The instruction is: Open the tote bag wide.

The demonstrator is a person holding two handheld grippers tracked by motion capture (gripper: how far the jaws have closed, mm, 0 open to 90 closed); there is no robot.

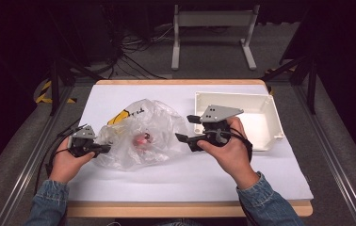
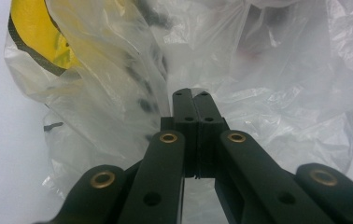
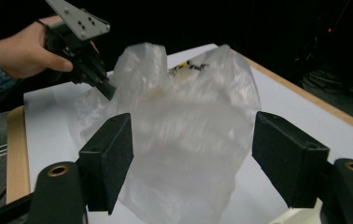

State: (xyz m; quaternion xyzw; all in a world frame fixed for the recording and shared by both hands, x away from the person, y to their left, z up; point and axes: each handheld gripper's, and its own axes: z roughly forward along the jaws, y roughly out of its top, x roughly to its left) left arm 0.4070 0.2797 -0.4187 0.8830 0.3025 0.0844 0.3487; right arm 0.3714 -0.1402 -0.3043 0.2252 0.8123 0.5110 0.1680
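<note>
The clear plastic bag (image 1: 136,136) lies crumpled mid-table on the white sheet (image 1: 176,179), a small red thing (image 1: 143,138) inside. The left gripper (image 1: 104,149) pinches the bag's edge — jaws fully closed on the film. The right gripper (image 1: 185,128) (just beside the white tray (image 1: 272,122)) stands wide open — holding nothing.

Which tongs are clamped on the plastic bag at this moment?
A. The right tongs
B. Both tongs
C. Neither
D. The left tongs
D: the left tongs are shut with the bag's film pinched at its edge, while the right tongs stand wide open, their pads clear of the bag ahead of them.
</note>
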